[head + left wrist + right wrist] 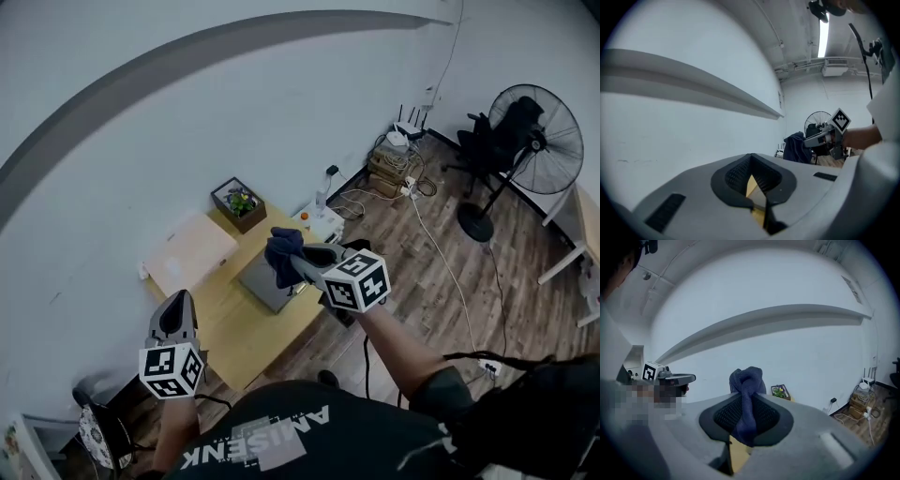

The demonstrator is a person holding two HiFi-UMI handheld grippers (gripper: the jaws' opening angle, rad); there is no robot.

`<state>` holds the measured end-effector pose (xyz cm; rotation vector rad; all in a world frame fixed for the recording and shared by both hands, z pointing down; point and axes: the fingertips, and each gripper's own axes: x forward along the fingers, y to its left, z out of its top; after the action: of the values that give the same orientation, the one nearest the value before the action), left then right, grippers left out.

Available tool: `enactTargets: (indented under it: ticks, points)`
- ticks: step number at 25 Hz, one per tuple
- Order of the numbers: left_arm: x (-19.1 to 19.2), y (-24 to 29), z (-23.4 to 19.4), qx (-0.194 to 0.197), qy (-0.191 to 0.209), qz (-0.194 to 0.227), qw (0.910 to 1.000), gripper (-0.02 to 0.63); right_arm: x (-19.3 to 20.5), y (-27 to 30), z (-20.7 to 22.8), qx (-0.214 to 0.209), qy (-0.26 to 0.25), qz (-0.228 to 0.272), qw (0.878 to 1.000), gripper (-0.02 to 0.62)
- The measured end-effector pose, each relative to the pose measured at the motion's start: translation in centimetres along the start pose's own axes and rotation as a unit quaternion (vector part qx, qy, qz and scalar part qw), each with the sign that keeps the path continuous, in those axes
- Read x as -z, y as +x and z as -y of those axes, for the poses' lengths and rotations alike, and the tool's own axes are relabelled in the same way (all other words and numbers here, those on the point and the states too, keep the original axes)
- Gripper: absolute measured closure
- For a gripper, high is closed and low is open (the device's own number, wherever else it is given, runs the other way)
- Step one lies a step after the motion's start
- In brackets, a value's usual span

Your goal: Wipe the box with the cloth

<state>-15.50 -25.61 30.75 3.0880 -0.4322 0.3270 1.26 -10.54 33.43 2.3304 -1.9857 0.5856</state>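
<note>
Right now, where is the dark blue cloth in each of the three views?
Head view: cloth at centre, held by the right gripper.
Left gripper view: right of centre, hanging from that gripper.
Right gripper view: centre, clamped between the jaws.
Shared landmark: the grey wall band, in all three.

The person wears a dark T-shirt [281, 441] with pale grey block lettering and short sleeves. Beyond the T-shirt, the left gripper [178, 300] and the right gripper [296, 265] are grey moulded shells with black ribbed pads lining the jaws. Each carries a white cube printed with black square markers: the left cube [172, 368] and the right cube [357, 280]. A thin black cable [366, 361] runs between the right cube and the T-shirt.
</note>
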Motion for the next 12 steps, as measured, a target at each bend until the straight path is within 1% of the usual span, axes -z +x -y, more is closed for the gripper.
enactTargets:
  ticks: [3, 6, 10, 12]
  points:
    - [-0.2, -0.6, -0.4, -0.017, -0.023, -0.002, 0.9996, 0.606, -0.4, -0.1, 0.0, -0.005, -0.027, -0.004, 1.0, 0.531]
    - [-0.5, -0.7, -0.7, -0.03, -0.035, -0.004, 0.9989, 0.606, -1.3, -0.2, 0.6, -0.008, -0.032, 0.007, 0.999, 0.531]
    - [0.5, -0.8, -0.7, -0.036, -0.041, -0.024, 0.9982, 0.606, -1.7, -0.1, 1.1, -0.017, -0.036, 0.011, 0.999, 0.531]
    - [0.5, -0.8, -0.5, -0.038, -0.042, -0.022, 0.9982, 0.606, -2.1, -0.3, 1.5, -0.016, -0.042, 0.012, 0.999, 0.531]
